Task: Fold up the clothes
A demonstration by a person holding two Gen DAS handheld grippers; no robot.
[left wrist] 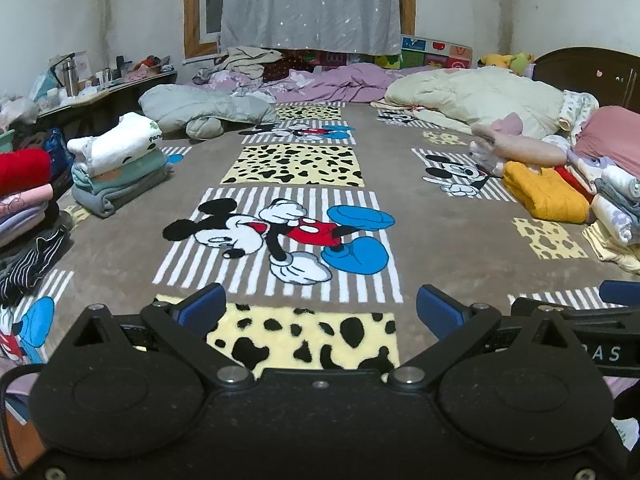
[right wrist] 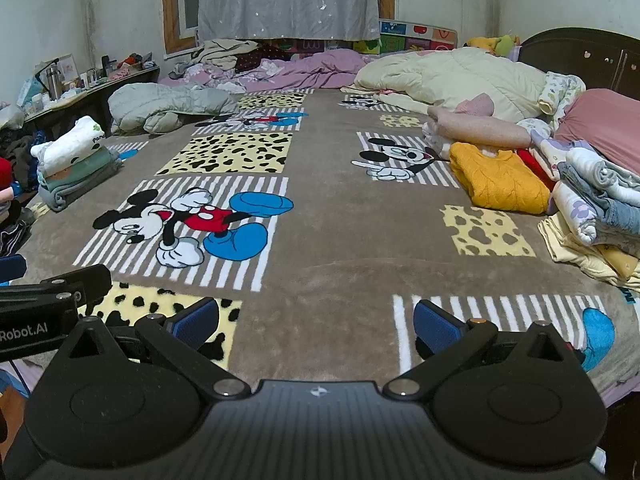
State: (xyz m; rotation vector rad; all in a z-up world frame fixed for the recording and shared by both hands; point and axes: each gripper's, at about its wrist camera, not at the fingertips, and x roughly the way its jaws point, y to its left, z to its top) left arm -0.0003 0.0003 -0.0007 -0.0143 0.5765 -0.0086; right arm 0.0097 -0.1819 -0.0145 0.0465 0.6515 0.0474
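My left gripper point(left wrist: 320, 308) is open over the near edge of a brown cartoon-mouse blanket point(left wrist: 440, 208), nothing between its blue pads. My right gripper point(right wrist: 316, 322) is open too, empty, just to the right of the left one; the left gripper's body point(right wrist: 40, 312) shows at that view's left edge. A heap of unfolded clothes lies at the right: a yellow knit sweater point(right wrist: 500, 180), a pink garment point(right wrist: 480, 128), floral and denim pieces point(right wrist: 596, 200). Folded stacks sit at the left: a white-and-green stack point(left wrist: 116, 164) and a red-topped stack point(left wrist: 24, 192).
Quilts are bunched at the far end: a grey-green one point(left wrist: 200, 108), a purple one point(left wrist: 332, 80), a cream one point(right wrist: 452, 76). A cluttered side table point(left wrist: 92, 88) stands at the left wall, a dark headboard point(right wrist: 580, 56) at the right. A grey curtain point(left wrist: 312, 4) hangs behind.
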